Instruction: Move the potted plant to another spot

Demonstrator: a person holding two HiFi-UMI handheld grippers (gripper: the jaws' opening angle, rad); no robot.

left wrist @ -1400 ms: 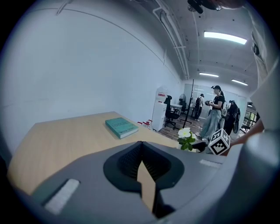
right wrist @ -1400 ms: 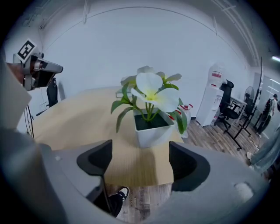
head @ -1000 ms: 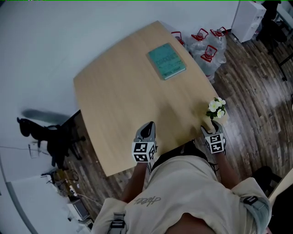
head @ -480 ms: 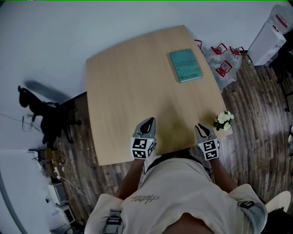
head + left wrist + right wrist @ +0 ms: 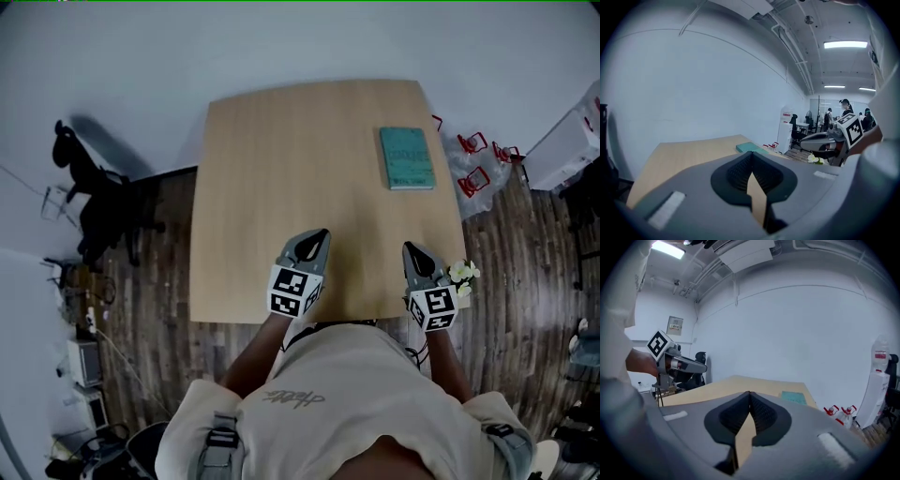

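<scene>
The wooden table (image 5: 281, 169) stood against a pale wall, with the person standing at its near edge. The left gripper (image 5: 321, 235) was held over the near edge of the table, left of centre, pointing toward the wall. In the left gripper view, its jaws were clenched, their ribbed pads meeting at the tips with nothing between them. The right gripper (image 5: 411, 247) was held over the near right part of the table, pointing the same way. Its jaws had just been closing and, in the right gripper view, stood fully together and empty. The potted plant (image 5: 463, 274), with white flowers, was at the near right corner of the table, just beside the right gripper on its outer side. Neither gripper held it, and its pot was largely hidden in the head view. A teal book (image 5: 407, 157) lay flat on the far right part of the table, well apart from both grippers. On the dark wood floor (image 5: 506, 244) to the right of the table stood clear bottles (image 5: 473, 159) with red caps. A black chair (image 5: 94, 206) stood on the left side of the table, near the wall.
</scene>
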